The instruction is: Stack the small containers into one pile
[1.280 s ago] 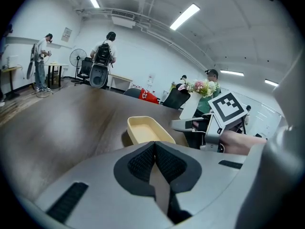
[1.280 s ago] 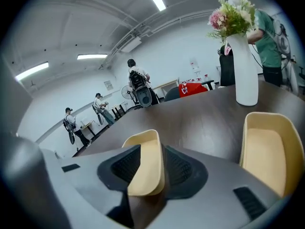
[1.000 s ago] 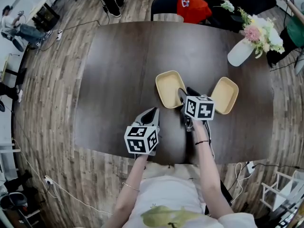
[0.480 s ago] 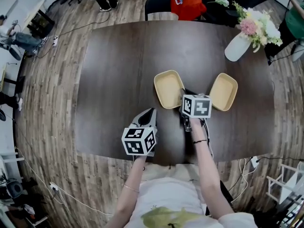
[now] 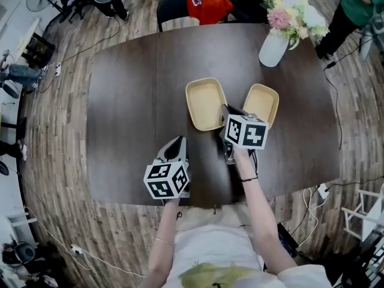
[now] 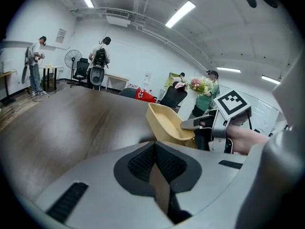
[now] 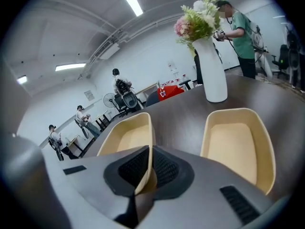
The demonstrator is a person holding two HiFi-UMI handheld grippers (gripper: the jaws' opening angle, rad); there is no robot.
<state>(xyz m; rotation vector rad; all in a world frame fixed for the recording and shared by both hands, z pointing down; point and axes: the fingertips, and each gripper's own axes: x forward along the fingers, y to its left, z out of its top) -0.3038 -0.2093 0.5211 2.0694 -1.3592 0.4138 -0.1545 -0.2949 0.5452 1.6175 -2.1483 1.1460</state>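
Desk (image 5: pixel 129 95), dark wood, seen from head view.

Left gripper (image 5: pixel 176 143): at approx 7 o'clock from desk centre, near front edge, over bare wood. Own view shows jaws clenched pad to pad, nothing between. Well apart from both containers; nearest one lies at its 1 o'clock.

Left container (image 5: pixel 205 104): shallow cream tray, rounded corners, empty, about desk centre. In left gripper view it looks tilted, the gripped side higher, underside partly showing. Can't tell if the far end is touching the desk.

Right gripper (image 5: pixel 225 111): at 5 o'clock of left container, pointing to 11. Jaws have just been closing, now grasping the left container's rim. Right gripper view shows the thin cream wall pinched between the black pads at the near R corner. Marker cube sits just behind, hand on the grip.

Right container (image 5: pixel 261 104): same cream tray, empty, just beside the left one at its 3 o'clock, a narrow gap of desk between them. Flat on desk, angled a bit towards 1 o'clock. No gripper touches it. Not stacked yet; the two trays are side by side.

Vase (image 5: pixel 273 48): white, upright, at 12 o'clock of right container, near far desk edge. Flowers (image 5: pixel 288 14), pink and white, in it.
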